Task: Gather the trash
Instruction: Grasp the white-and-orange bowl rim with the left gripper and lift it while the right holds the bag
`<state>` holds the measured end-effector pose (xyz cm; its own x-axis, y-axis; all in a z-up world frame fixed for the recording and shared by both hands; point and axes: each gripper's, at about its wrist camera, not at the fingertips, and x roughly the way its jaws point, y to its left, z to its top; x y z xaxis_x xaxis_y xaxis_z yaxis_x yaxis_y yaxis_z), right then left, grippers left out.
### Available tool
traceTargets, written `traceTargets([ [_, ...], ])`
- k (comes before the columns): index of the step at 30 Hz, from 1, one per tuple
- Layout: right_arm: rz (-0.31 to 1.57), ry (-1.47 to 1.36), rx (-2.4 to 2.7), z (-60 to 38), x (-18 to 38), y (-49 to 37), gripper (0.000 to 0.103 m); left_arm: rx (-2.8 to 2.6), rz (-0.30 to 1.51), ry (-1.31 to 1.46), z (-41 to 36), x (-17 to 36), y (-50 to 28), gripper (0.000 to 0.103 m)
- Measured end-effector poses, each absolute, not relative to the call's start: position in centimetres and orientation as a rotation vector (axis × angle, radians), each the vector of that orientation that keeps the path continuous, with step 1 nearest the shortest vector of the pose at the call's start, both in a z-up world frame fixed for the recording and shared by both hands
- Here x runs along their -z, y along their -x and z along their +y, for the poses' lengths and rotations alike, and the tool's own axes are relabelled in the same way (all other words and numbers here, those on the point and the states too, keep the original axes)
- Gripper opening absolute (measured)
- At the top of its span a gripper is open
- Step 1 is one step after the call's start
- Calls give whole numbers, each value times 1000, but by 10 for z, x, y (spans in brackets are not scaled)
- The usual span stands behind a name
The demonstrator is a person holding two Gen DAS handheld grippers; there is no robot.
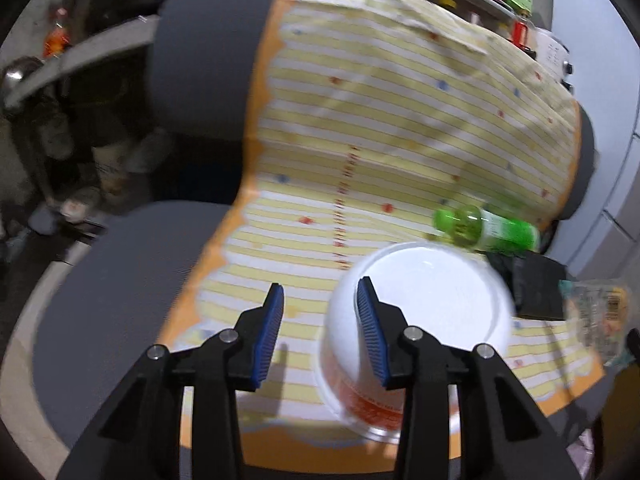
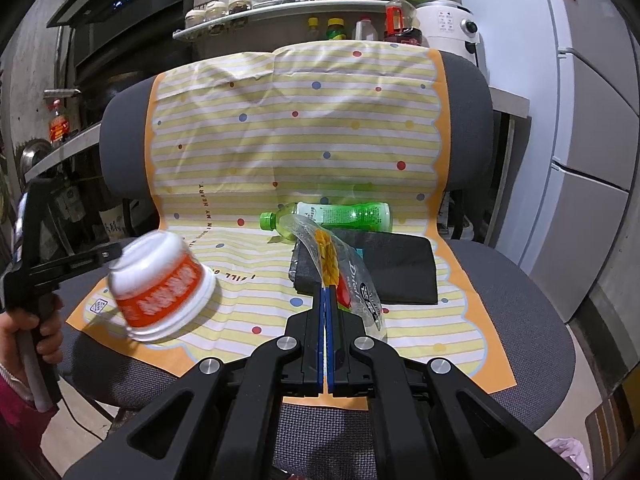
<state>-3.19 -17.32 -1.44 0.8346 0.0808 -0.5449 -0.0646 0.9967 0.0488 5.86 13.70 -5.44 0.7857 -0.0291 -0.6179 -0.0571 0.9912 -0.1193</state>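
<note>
A white and orange noodle cup (image 1: pixel 416 320) is tipped upside down over the striped cloth (image 1: pixel 380 128) on a grey chair. My left gripper (image 1: pixel 320 308) is open, its right finger against the cup's side; the cup looks blurred and tilted in the right wrist view (image 2: pixel 160 284). My right gripper (image 2: pixel 325 292) is shut on a clear plastic snack bag (image 2: pixel 340 264), held above the seat. A green plastic bottle (image 2: pixel 332 216) lies on its side at the back of the seat, also in the left wrist view (image 1: pixel 488 228).
A black flat pad (image 2: pixel 392 268) lies on the cloth behind the bag. The grey chair (image 2: pixel 516 308) has a tall backrest. A shelf with jars and bottles (image 2: pixel 288 4) and a white appliance (image 2: pixel 448 28) stand behind. A fridge (image 2: pixel 592 120) is at right.
</note>
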Motion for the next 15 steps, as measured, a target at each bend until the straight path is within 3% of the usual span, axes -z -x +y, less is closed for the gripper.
traceTargets([
  [3,578,-15,-89,-167,14,31,1,-105,672,140,164,58,-52,37],
  [5,580,-11,-97,-162,14,30,1,-84,747,178,181,73,-56,24],
  [15,580,28,-122,-145,11,25,1,135,824,4,116,91,-63,24],
])
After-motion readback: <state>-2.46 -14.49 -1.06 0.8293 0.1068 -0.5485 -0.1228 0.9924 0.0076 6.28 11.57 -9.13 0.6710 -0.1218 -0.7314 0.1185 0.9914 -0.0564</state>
